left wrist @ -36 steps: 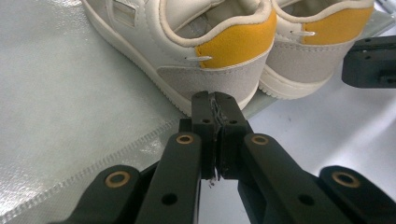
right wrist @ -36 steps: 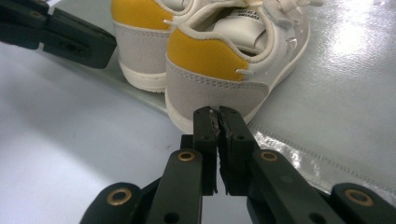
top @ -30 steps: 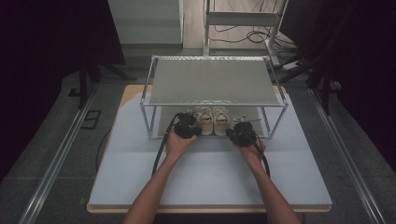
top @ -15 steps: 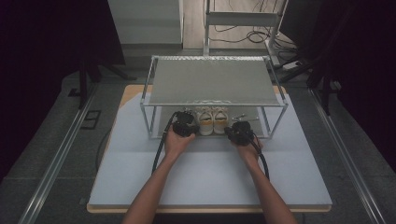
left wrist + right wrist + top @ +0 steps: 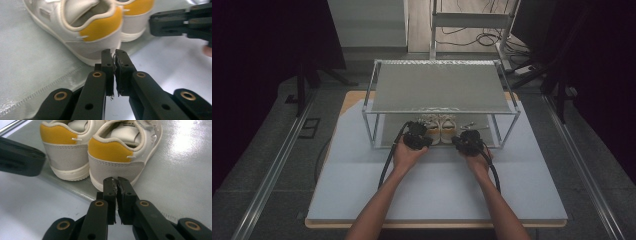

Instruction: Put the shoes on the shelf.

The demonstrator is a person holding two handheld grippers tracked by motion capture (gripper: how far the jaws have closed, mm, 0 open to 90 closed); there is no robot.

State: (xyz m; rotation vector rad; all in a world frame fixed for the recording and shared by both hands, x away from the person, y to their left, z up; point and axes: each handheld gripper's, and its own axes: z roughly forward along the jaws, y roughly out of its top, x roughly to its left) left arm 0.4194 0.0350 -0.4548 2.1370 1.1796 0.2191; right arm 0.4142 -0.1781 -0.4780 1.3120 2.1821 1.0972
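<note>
Both grippers are black: the left gripper and right gripper have flat jaws with brass-ringed pivots and round holes; black cables trail past bare forearms

The high view is dim and soft, its corners and sides falling into near black, with the pale tabletop the brightest area and only faint shadow under the rack. Both gripper views are brighter. In the left gripper view the shoes are blurred and the frame edges smear. In the right gripper view, glare whitens the upper right of the shiny mat.
</note>
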